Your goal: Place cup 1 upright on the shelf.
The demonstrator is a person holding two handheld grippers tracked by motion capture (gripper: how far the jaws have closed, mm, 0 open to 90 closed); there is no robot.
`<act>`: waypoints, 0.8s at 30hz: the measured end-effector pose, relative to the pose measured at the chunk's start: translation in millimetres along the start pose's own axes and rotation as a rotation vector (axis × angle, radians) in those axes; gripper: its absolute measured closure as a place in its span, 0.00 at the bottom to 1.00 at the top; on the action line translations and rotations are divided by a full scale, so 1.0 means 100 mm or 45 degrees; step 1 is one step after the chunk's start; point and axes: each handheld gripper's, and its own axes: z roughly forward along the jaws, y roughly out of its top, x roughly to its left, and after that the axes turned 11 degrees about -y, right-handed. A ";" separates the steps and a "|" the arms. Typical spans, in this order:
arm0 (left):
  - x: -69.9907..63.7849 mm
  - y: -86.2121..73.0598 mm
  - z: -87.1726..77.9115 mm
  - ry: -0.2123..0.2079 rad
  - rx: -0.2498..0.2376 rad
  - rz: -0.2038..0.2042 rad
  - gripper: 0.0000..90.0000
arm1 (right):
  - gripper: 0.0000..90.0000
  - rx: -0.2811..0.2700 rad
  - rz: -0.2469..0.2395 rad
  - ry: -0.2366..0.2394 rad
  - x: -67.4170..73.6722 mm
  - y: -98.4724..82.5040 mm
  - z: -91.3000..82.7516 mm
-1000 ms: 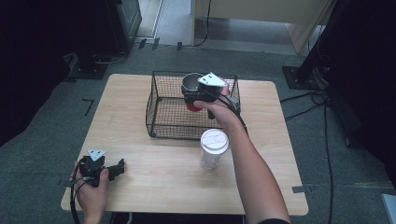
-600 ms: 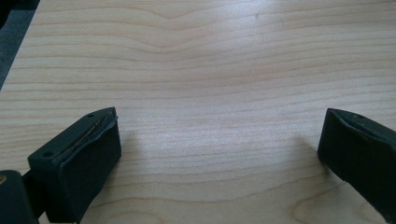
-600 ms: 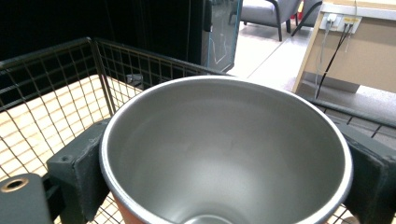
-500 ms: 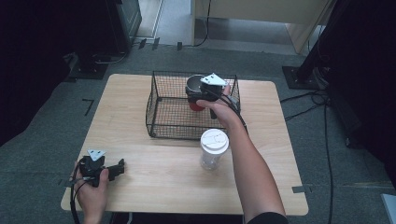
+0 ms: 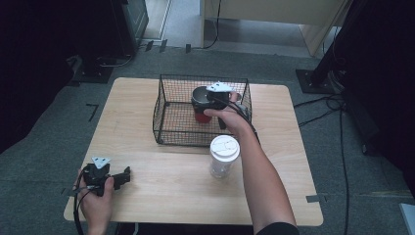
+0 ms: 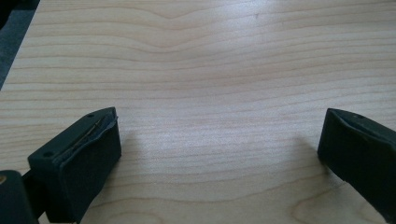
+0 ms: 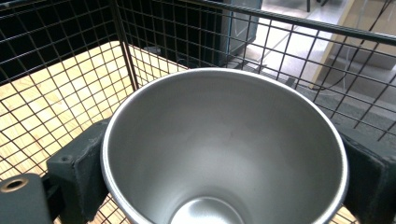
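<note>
While the right gripper (image 5: 209, 100) is held inside a black wire basket (image 5: 169, 128), a steel cup (image 7: 224, 149) with a red base is pinched between its jaws.
The cup is empty and upright. A lidded clear jar (image 5: 223, 155) stands just before the basket; the left gripper (image 6: 219, 154) is spread wide over the wooden table (image 5: 161, 191).

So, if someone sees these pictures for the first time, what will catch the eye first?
First, the black wire basket at the far middle of the wooden table, where the right hand-held gripper holds a steel cup with a red base inside it. Next, the clear jar with a white lid standing just in front of the basket. The left hand-held gripper rests open at the near left corner.
</note>
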 end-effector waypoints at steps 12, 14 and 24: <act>0.00 0.00 0.00 0.000 0.000 0.000 0.00 | 0.02 -0.005 0.043 -0.006 -0.01 0.05 -0.05; 0.00 0.00 0.00 0.000 0.000 0.000 0.00 | 0.00 -0.026 0.042 -0.003 -0.03 0.08 -0.08; 0.00 0.00 0.00 0.000 0.001 0.000 0.00 | 0.00 -0.138 0.033 -0.031 -0.10 0.20 -0.21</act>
